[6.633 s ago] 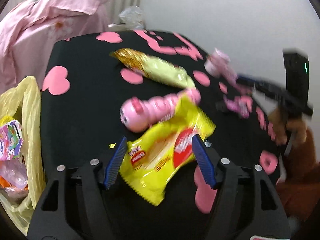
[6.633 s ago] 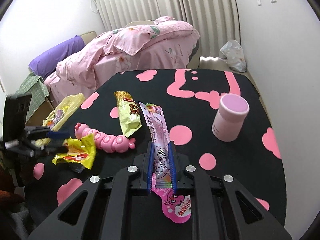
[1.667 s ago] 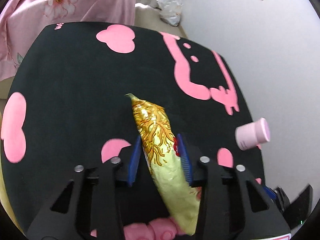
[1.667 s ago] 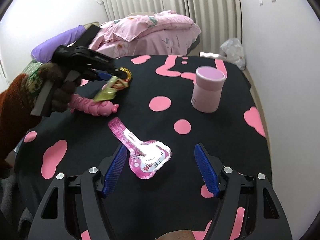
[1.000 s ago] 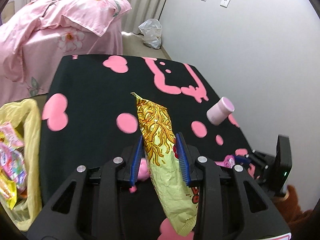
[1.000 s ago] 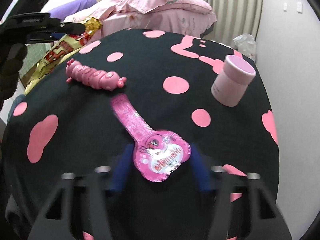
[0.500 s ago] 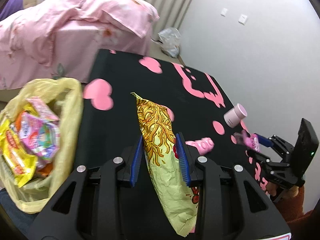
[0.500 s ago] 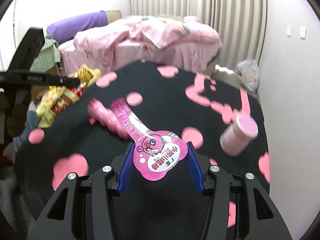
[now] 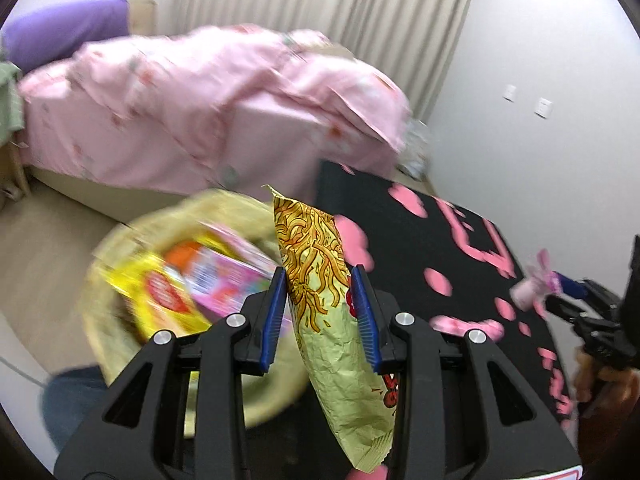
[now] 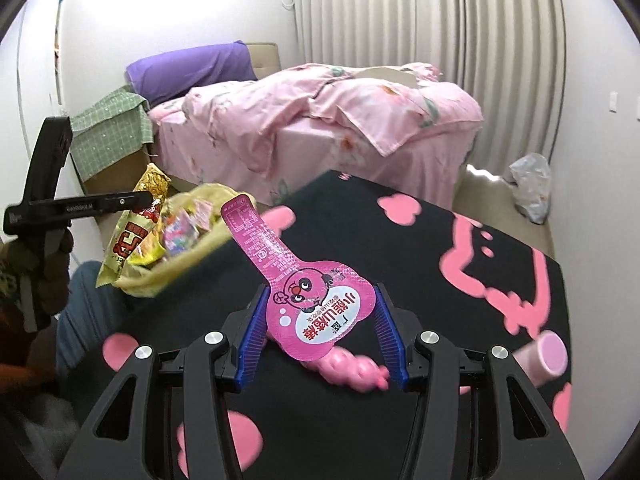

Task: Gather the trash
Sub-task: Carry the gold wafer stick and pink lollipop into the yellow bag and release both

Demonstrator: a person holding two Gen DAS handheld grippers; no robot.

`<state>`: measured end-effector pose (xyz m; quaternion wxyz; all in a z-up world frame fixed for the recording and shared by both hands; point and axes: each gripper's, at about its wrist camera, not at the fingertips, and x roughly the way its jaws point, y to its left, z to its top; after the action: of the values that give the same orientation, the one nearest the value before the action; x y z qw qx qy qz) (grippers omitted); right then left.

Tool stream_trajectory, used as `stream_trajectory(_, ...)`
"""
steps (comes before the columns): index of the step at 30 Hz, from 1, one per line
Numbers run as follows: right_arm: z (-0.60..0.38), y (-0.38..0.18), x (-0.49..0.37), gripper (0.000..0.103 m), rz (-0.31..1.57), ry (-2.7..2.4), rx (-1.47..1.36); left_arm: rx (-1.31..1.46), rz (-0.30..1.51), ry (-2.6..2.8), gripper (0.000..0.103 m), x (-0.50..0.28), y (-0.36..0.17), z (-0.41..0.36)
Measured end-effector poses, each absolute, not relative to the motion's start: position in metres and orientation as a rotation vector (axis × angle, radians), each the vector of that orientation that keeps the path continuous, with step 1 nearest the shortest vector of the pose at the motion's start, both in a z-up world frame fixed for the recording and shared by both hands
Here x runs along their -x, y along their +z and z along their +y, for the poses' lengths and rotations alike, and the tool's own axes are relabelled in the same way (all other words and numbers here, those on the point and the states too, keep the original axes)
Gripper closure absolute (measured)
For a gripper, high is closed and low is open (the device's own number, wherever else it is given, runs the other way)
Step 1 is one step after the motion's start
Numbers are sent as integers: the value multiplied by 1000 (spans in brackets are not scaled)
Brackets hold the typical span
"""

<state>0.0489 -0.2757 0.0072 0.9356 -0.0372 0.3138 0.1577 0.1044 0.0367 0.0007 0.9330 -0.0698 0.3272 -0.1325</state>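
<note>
Trash bag (image 9: 120,248) sits just off the table's (image 9: 420,248) left edge, mouth up, and that's what my next move turns on. In the left wrist view its yellow mouth opens at about nine to ten o'clock from my left claw (image 9: 320,316), close by, with wrappers already piled inside.

My left claw is clamped on the noodle packet (image 9: 320,280). The packet's long axis runs straight along the fingers, twelve to six, gold tip out front and crumpled tail hanging back past the pads. From the right wrist view I see the same packet (image 10: 136,228) hanging right at the bag's (image 10: 188,240) near rim, so I judge the left hand far the nearer of the two and first to drop.

My right claw (image 10: 320,332) grips the pink pouch (image 10: 316,316) across its wide round belly, jaws about halfway apart. The pouch's narrow neck points up toward eleven o'clock, and the bag lies along that same line, beyond the neck, well apart yet. That hand needs to carry on toward ten or eleven over the table's edge before letting go.

A pink caterpillar toy (image 10: 352,364) and a pink cup (image 10: 544,360) stay on the table; neither looks like trash to me.
</note>
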Motion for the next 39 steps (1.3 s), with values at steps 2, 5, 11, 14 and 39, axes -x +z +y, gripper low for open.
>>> stream_trajectory(2, -261, 12, -60, 55, 635, 343, 80, 141, 636, -214, 71, -108, 3, 54)
stream_trajectory(5, -244, 14, -73, 55, 631, 371, 82, 160, 618, -158, 71, -116, 4, 78)
stream_trajectory(11, -193, 16, -113, 55, 636, 456, 101, 167, 594, -80, 71, -127, -1, 105)
stream_trajectory(14, -169, 14, -132, 55, 649, 499, 112, 182, 552, -38, 71, -131, -4, 117)
stream_trajectory(39, -20, -95, -265, 55, 961, 780, 474, 369, 864, -31, 74, -186, -106, 150)
